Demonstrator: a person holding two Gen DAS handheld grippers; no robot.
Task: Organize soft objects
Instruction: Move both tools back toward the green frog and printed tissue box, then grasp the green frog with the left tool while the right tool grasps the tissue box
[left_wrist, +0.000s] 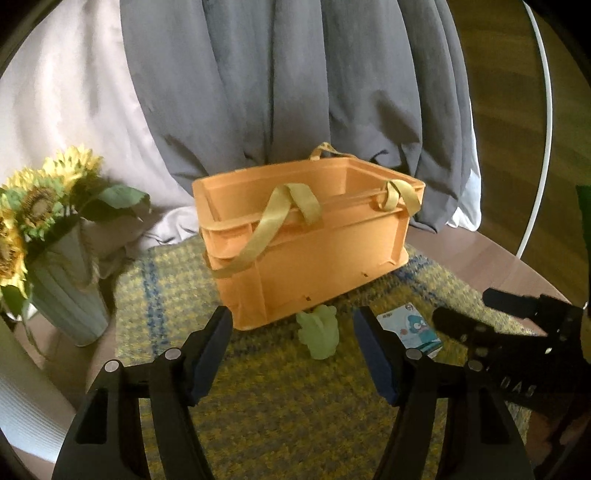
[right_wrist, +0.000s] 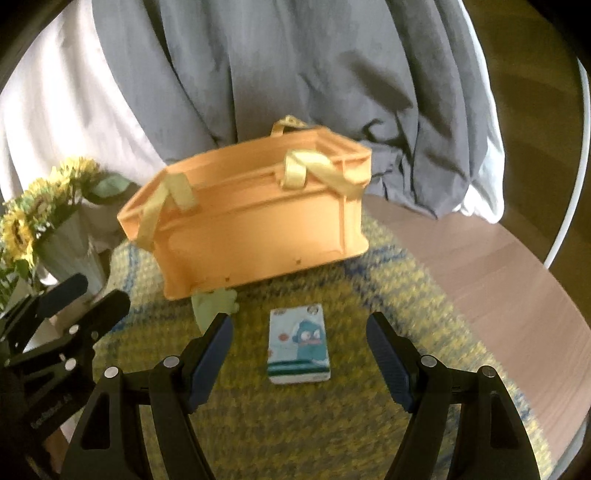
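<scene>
An orange crate (left_wrist: 314, 254) with yellow strap handles stands on a yellow-blue woven mat (left_wrist: 266, 398); it also shows in the right wrist view (right_wrist: 258, 236). A pale green soft toy (left_wrist: 319, 334) lies in front of the crate, partly hidden behind my right gripper's finger in the right wrist view (right_wrist: 212, 304). A small tissue pack (right_wrist: 298, 345) with a blue cartoon figure lies on the mat, also visible in the left wrist view (left_wrist: 413, 330). My left gripper (left_wrist: 293, 328) is open, just short of the toy. My right gripper (right_wrist: 299, 330) is open, around the pack from above.
A vase of sunflowers (left_wrist: 48, 229) stands at the left on the round table (right_wrist: 498, 273). Grey and white bedding (left_wrist: 277, 81) hangs behind the crate. A white hoop (left_wrist: 546, 110) curves at the right. Each gripper appears in the other's view.
</scene>
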